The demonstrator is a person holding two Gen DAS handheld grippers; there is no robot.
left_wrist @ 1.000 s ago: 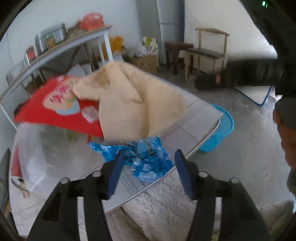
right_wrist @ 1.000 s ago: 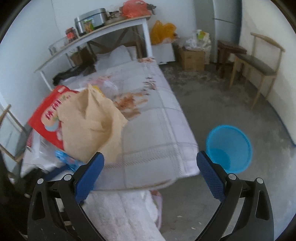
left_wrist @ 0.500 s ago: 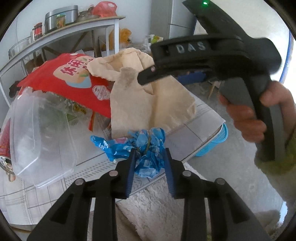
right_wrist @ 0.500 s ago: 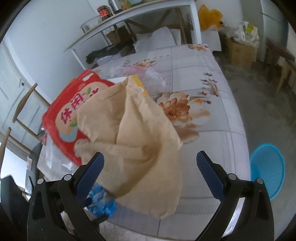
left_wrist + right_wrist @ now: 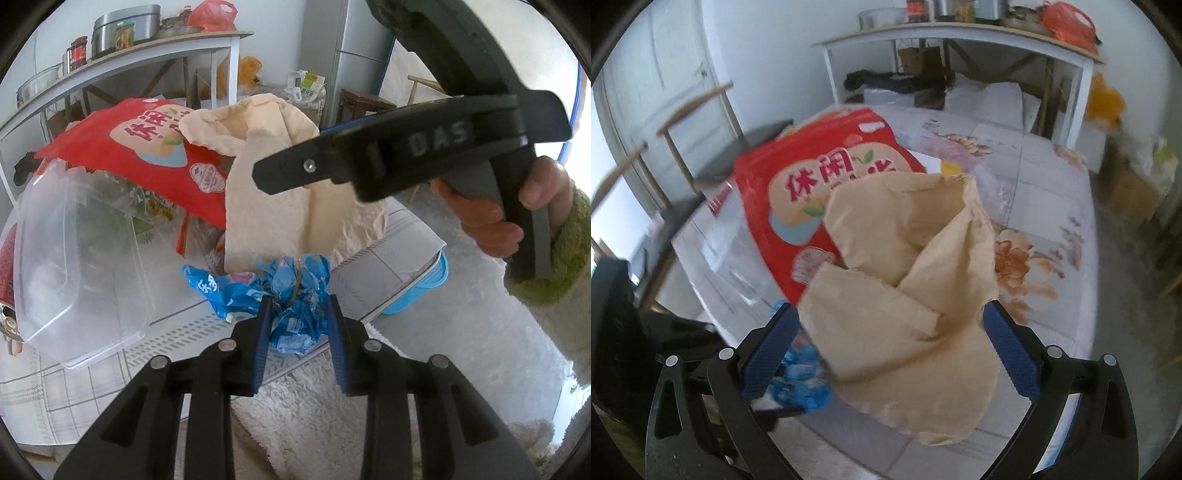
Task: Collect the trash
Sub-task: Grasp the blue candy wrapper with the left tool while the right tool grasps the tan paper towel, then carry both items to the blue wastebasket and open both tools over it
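My left gripper [image 5: 298, 317] is shut on a crumpled blue wrapper [image 5: 284, 291] at the bed's near edge. Behind it lie a tan paper bag [image 5: 284, 192], a red snack bag [image 5: 147, 155] and a clear plastic container [image 5: 74, 258]. My right gripper [image 5: 890, 332] is open, its blue pads on either side of the tan paper bag [image 5: 908, 295], not touching it. The red snack bag [image 5: 812, 199] sits behind it and the blue wrapper [image 5: 801, 380] shows at lower left. The right gripper's body [image 5: 406, 147] crosses the left wrist view.
A blue waste basket [image 5: 424, 284] stands on the floor past the bed's corner. A flowered bedsheet [image 5: 1045, 229] covers the bed. A white shelf table [image 5: 960, 40] with jars stands behind. Wooden chairs [image 5: 683, 147] stand left. A white fluffy blanket [image 5: 332, 424] lies below.
My left gripper closed on the blue wrapper. My right gripper swung in from the basket side and came down around the tan paper bag, staying open.
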